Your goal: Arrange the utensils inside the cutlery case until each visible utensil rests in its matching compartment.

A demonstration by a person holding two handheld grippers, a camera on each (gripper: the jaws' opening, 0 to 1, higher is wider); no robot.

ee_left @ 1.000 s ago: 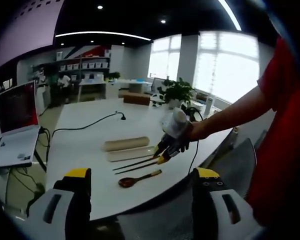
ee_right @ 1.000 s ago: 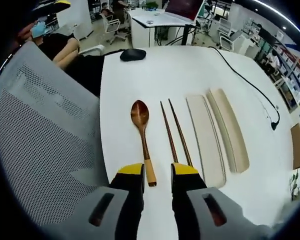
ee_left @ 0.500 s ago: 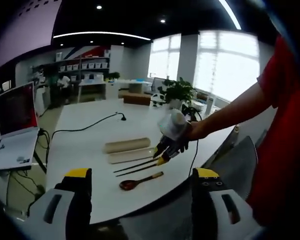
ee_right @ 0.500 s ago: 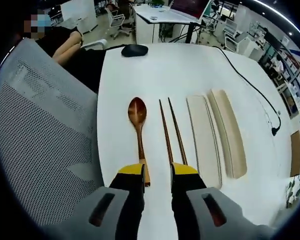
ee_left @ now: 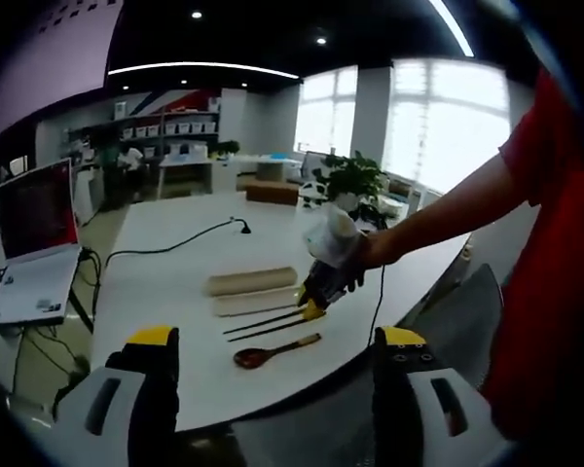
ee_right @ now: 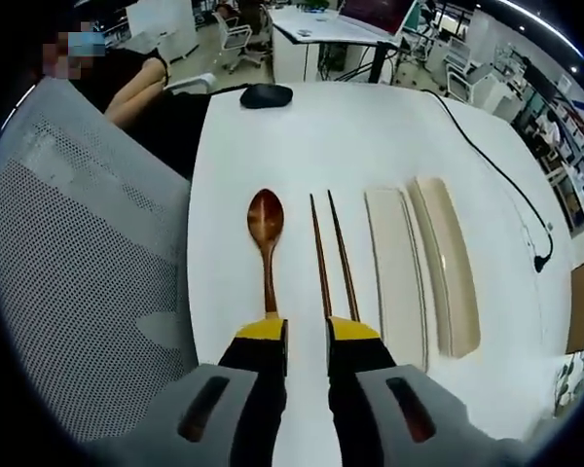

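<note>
Right tool (ee_right: 305, 331) hangs low over the white table (ee_right: 370, 136), jaws narrowly parted astride the near ends of spoon (ee_right: 266, 229) and chopsticks (ee_right: 333, 258); cutlery case (ee_right: 399, 272) lies alongside; left tool (ee_left: 277, 341) hovers back, spread wide

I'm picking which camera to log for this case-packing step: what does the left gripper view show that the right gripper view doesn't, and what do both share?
Left gripper view: the right tongs seen from outside, low over the chopstick ends, plus a laptop.

Right gripper view: a dark mouse and a mesh chair back.

Both: the wooden spoon, chopsticks and cutlery case on the white table.
</note>
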